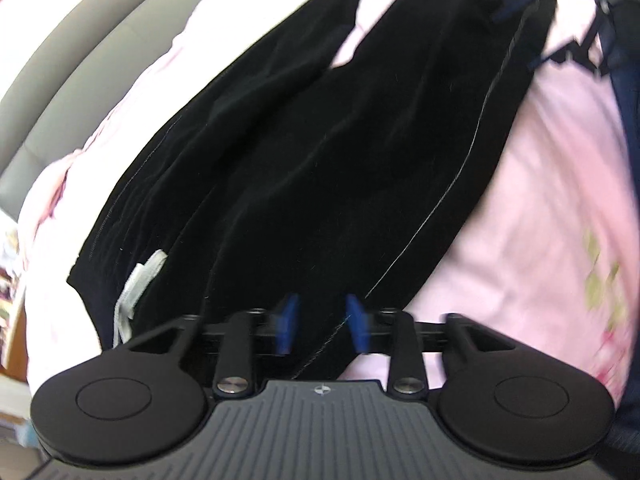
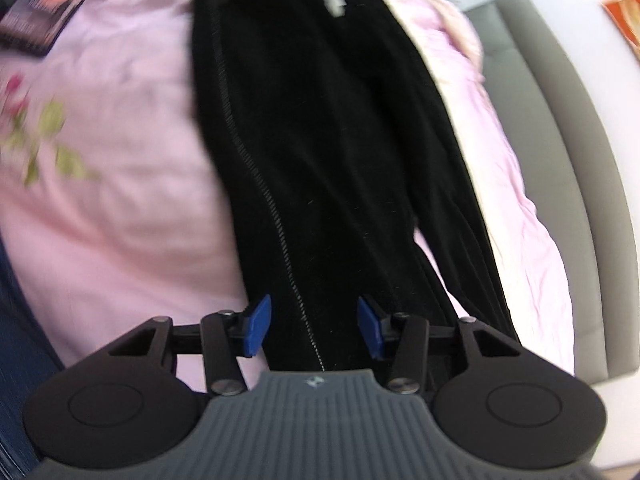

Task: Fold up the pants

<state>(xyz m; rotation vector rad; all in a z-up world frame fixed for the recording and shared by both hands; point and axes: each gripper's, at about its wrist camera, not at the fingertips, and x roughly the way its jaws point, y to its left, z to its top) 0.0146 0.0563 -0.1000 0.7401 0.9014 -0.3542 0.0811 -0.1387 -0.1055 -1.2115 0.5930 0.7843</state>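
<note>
The black, soft-napped pants [image 1: 320,152] lay stretched lengthwise on the pink bedsheet [image 1: 520,200], legs side by side with a sliver of pink showing between them. A white care label [image 1: 140,280] marked the waistband end, and that was the end beneath the left gripper [image 1: 322,322]. Its blue pads [image 1: 287,320] stood partly apart over the cloth, a seam running up between them, and I could not see them pressing on anything. At the opposite end, by the leg hems, the right gripper [image 2: 314,330] hung the same way, blue pads [image 2: 258,330] spread to either side of a ribbed side seam [image 2: 260,184], the fabric lying slack and unpinched.

To my eye the step in hand was taking hold of both ends before a fold. The next move seemed to call for lowering each pair of pads onto the cloth and closing on all layers together, so that neither leg slipped free when an end was lifted. A grey padded headboard [image 2: 560,160] ran along the far side of the bed.
</note>
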